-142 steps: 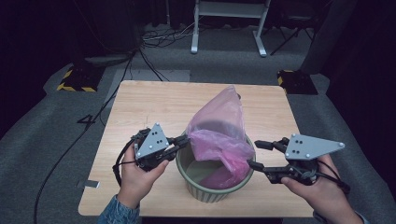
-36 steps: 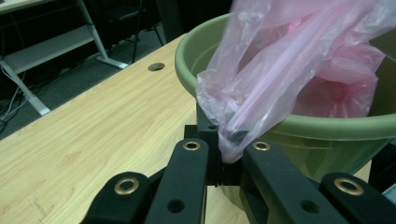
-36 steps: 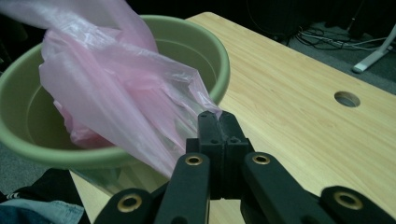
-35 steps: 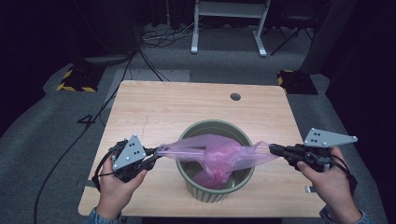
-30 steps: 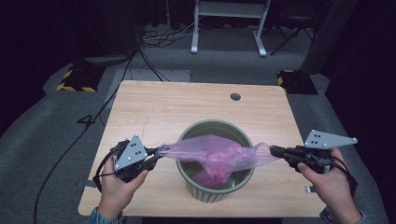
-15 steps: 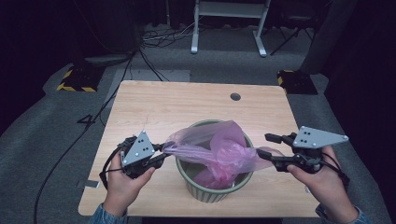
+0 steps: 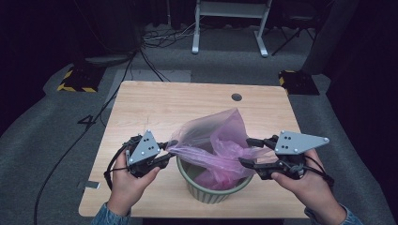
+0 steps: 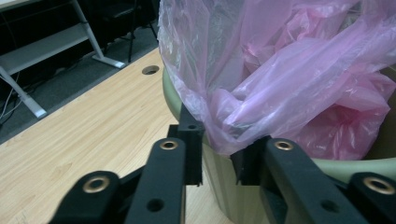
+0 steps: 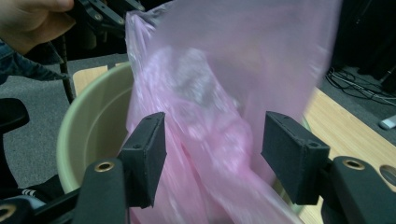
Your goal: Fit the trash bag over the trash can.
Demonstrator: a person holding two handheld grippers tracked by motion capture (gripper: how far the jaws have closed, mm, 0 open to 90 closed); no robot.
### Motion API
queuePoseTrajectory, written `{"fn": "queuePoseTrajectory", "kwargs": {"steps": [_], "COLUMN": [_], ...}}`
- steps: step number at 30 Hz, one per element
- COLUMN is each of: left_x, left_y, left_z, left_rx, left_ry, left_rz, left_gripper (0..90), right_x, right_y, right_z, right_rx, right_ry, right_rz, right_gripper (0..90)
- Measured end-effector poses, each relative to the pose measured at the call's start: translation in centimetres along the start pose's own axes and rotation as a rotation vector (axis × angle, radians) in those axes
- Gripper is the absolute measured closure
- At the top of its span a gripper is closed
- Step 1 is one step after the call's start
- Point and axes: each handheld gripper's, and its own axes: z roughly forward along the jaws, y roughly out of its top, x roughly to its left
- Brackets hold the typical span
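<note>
**A:** Bag status? Where's it sitting?

**B:** Pink bag [image 7: 213, 145] sits half inside the green bin [image 7: 213, 190], its top puffed up above the rim.

**A:** And the 2 grippers?

**B:** Left gripper [image 7: 170, 151] pinches the bag's edge at the bin's left. Right gripper [image 7: 248, 152] gapes wide, plastic loose between its jaws.

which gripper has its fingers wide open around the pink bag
The right gripper: its fingers stand well apart with the pink bag loose between them. The left gripper pinches the bag's edge.
</note>
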Motion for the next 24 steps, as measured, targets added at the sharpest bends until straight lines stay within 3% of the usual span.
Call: {"fn": "queuePoseTrajectory", "kwargs": {"steps": [3,8,11,16,24], "left_x": [-0.2,-0.1,-0.1,0.1,1.1], "left_y": [0.1,0.2,0.3,0.4,1.5], "left_z": [0.0,-0.3,-0.6,-1.2,-1.5], "left_rx": [-0.007,-0.048,-0.069,-0.096,-0.115], "left_ry": [-0.002,-0.015,-0.03,-0.027,0.038], "left_rz": [0.003,-0.022,-0.025,-0.029,-0.06], "left_gripper": [70.0,48.6,37.8,32.9,31.6], "right_x": [0.2,0.1,-0.3,-1.0,-0.9], "right_y": [0.4,0.7,0.8,0.6,0.6], "right_z": [0.5,1.0,1.0,0.8,0.7], "right_rx": [0.012,0.054,0.058,0.057,0.045], "right_ry": [0.006,0.007,-0.001,-0.031,-0.015], "right_rz": [-0.016,-0.035,-0.024,-0.001,-0.01], "right_gripper": [45.2,78.1,89.4,90.0,90.0]}}
